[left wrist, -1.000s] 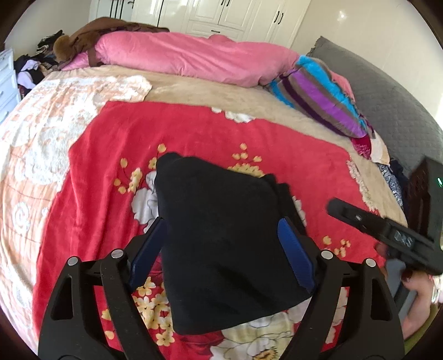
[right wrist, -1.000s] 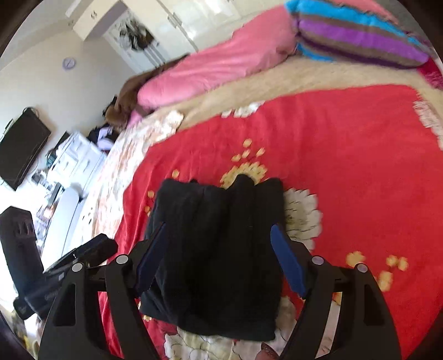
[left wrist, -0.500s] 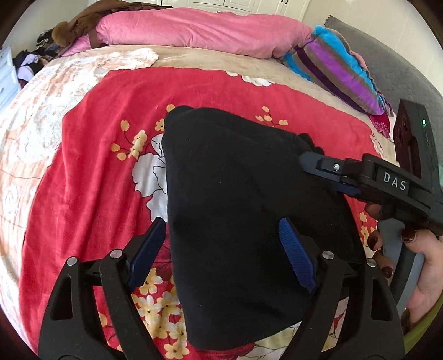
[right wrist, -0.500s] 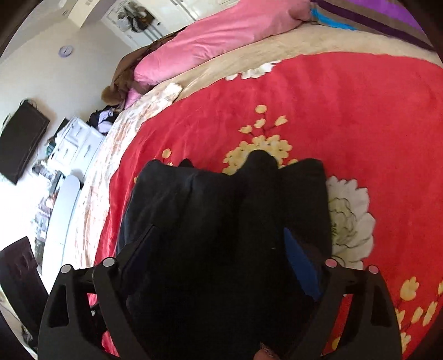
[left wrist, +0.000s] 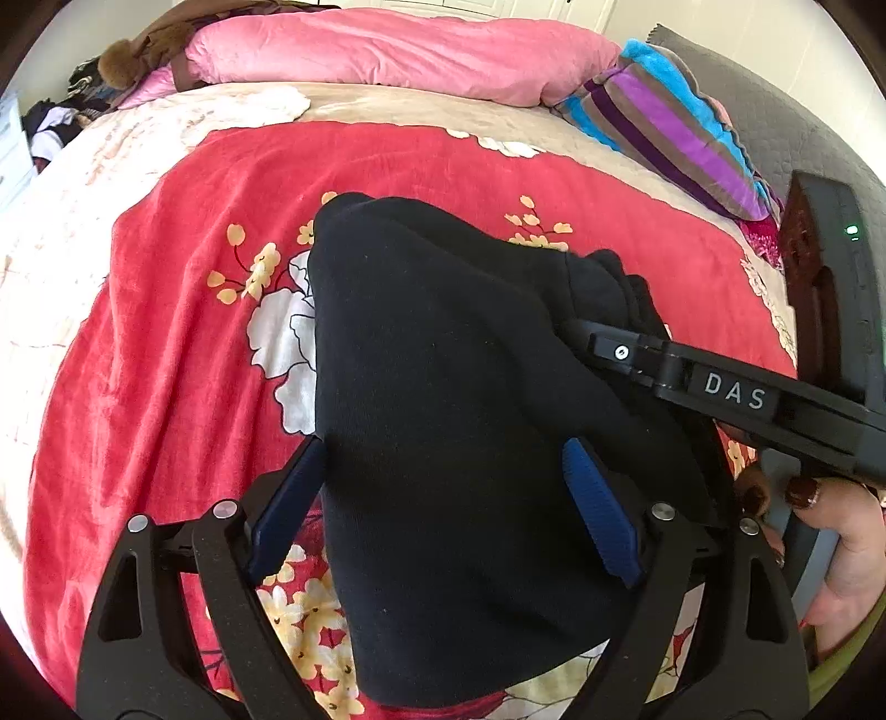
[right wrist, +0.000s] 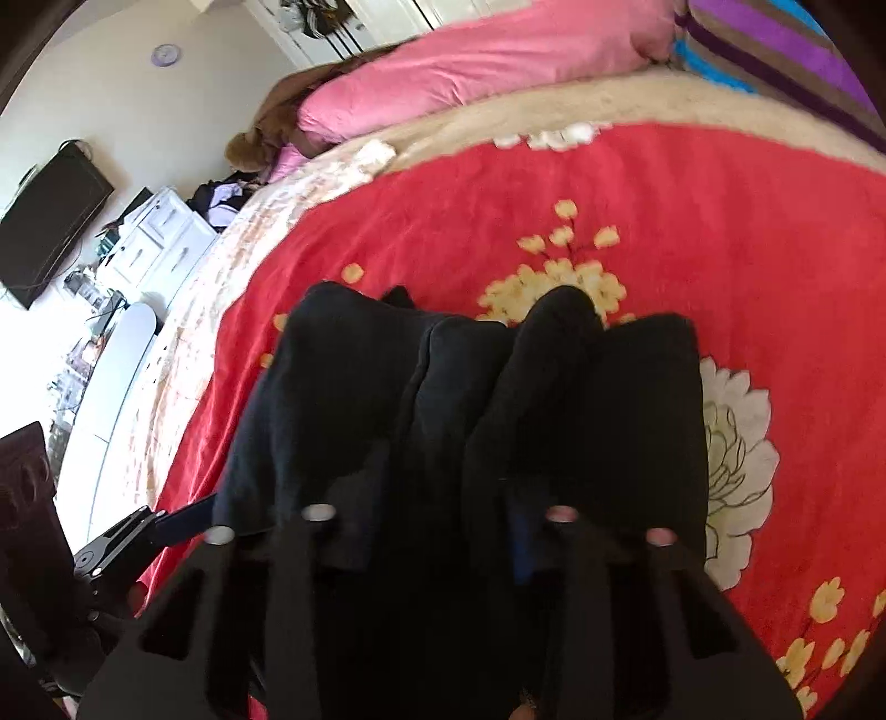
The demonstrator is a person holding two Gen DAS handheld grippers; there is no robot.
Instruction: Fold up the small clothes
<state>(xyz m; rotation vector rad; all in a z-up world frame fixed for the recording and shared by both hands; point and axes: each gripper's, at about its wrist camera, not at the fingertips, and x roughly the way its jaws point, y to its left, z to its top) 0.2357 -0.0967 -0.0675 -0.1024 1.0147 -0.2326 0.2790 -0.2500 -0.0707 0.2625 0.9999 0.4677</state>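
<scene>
A black folded garment [left wrist: 443, 360] lies on the red flowered blanket [left wrist: 166, 332]. My left gripper [left wrist: 443, 498] straddles its near part; the jaws are opening, and the blue pads [left wrist: 598, 515] stand wide with the cloth between them, not pinched. From the right, my right gripper [left wrist: 598, 338] reaches onto the garment's far right side. In the right wrist view the right gripper [right wrist: 437, 498] is closing on the garment [right wrist: 637, 399], whose cloth is bunched into ridges between the fingers. The left gripper [right wrist: 127, 531] shows at the lower left there.
A pink duvet [left wrist: 387, 50] and a striped pillow [left wrist: 675, 122] lie along the head of the bed. A hand [left wrist: 830, 526] holds the right gripper's handle. A white dresser [right wrist: 160, 232] and a wall television [right wrist: 50, 216] stand beyond the bed's left side.
Both grippers came down close over the garment. The right gripper moved in from the right and its fingers narrowed, gathering the cloth into ridges. The left gripper stayed wide.
</scene>
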